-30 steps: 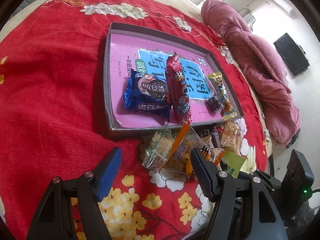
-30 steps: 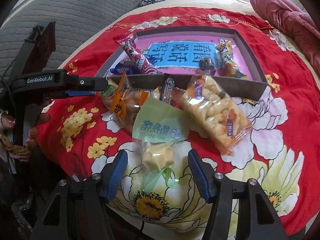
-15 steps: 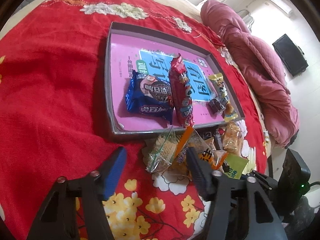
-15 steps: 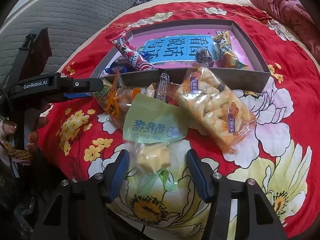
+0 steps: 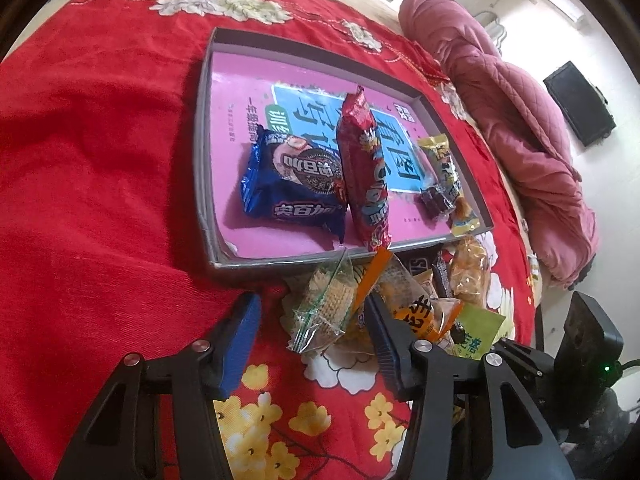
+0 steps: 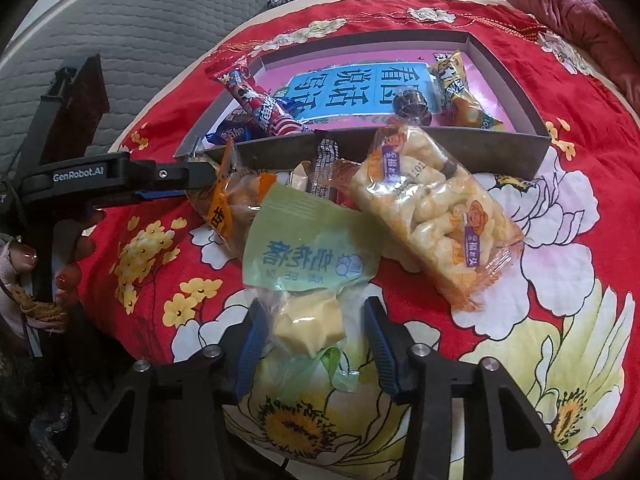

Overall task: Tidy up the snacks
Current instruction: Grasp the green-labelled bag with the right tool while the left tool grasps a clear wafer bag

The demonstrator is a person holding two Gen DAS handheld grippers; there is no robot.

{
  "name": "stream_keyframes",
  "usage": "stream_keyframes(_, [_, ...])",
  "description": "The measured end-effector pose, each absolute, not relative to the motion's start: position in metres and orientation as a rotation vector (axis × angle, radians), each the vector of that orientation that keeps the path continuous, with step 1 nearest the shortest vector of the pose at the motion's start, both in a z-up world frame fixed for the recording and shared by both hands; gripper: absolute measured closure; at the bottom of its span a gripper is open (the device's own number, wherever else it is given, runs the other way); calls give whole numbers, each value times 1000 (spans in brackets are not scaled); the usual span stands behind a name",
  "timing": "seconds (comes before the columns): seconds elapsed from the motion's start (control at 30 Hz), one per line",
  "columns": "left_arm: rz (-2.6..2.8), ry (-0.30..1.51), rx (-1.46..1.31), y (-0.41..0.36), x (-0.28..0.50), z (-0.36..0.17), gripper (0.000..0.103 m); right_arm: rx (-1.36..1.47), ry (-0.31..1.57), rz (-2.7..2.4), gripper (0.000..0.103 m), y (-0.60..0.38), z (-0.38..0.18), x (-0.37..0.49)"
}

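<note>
On the red floral bedspread (image 6: 600, 128), a pile of loose snacks lies against the near wall of the grey tray (image 6: 500, 152), which holds a blue cookie pack (image 5: 296, 184) and a red wrapper (image 5: 364, 168). The left gripper (image 5: 312, 320) is wide open around a clear cracker packet (image 5: 328, 304), its right finger touching an orange-labelled bag (image 5: 416, 304). The right gripper (image 6: 316, 328) straddles the green-labelled pouch (image 6: 308, 256), jaws apart, with a puffed-snack bag (image 6: 432, 216) just beside.
</note>
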State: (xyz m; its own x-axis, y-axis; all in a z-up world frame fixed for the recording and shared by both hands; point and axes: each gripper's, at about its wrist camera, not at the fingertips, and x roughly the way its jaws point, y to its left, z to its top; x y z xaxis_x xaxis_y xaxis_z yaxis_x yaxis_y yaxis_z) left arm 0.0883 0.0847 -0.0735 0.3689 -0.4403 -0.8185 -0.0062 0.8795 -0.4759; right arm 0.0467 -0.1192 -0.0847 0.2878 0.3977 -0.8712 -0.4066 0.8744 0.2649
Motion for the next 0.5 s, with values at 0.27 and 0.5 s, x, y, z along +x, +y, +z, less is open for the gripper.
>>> stream_keyframes(0.27, [-330, 1178, -484, 84, 94, -78, 62, 17, 1167, 547, 58, -122, -85, 48])
stream_keyframes(0.5, [-342, 1179, -509, 84, 94, -77, 71, 35, 1168, 550, 58, -127, -84, 47])
